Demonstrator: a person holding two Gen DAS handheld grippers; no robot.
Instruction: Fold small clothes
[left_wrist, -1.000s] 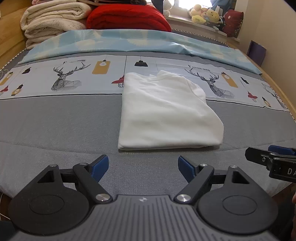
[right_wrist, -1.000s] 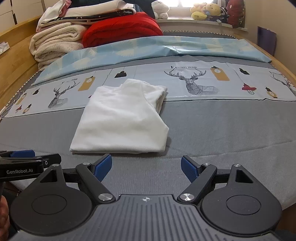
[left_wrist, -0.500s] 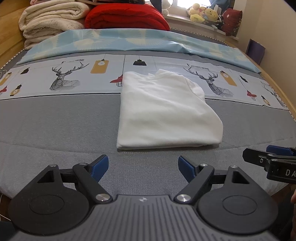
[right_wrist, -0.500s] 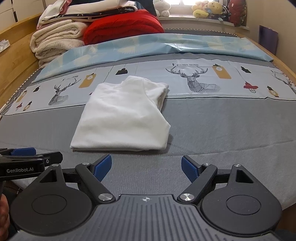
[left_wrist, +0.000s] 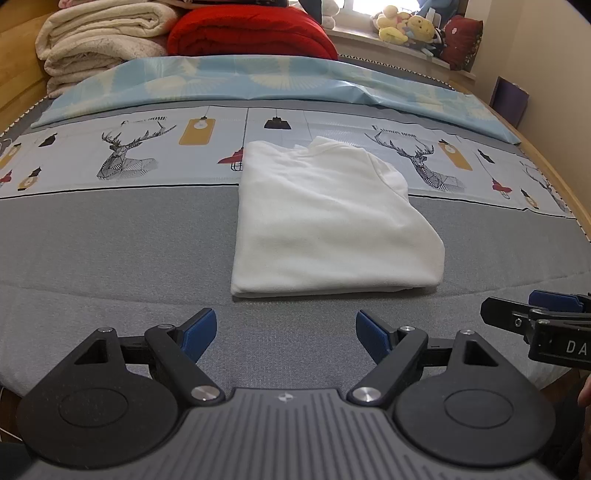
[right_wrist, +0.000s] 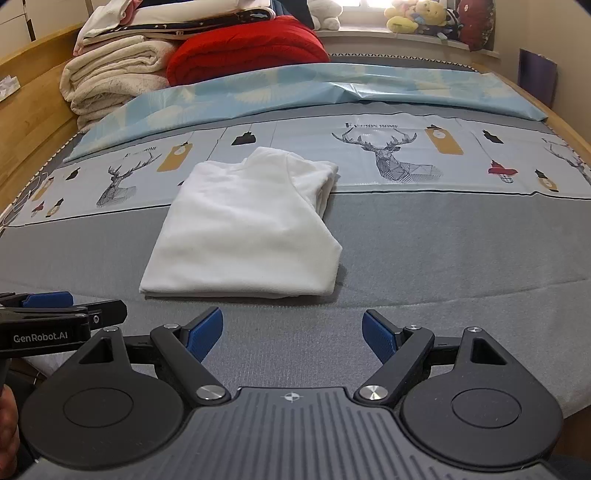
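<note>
A white garment (left_wrist: 328, 221) lies folded into a neat rectangle on the grey bed cover (left_wrist: 110, 258); it also shows in the right wrist view (right_wrist: 243, 236). My left gripper (left_wrist: 284, 332) is open and empty, just short of the garment's near edge. My right gripper (right_wrist: 291, 332) is open and empty, also just short of the near edge. The right gripper shows from the side at the right of the left wrist view (left_wrist: 535, 317), and the left gripper at the left of the right wrist view (right_wrist: 62, 314).
Folded cream blankets (left_wrist: 99, 40) and a red quilt (left_wrist: 251, 33) are stacked at the bed's far end. A light blue sheet (left_wrist: 277, 81) lies across the bed. Plush toys (left_wrist: 406, 26) sit on the window ledge. Wooden bed rails run along both sides.
Both views have tilted slightly, so the garment sits a little lower in the frame. The garment lies unchanged and both grippers stay open.
</note>
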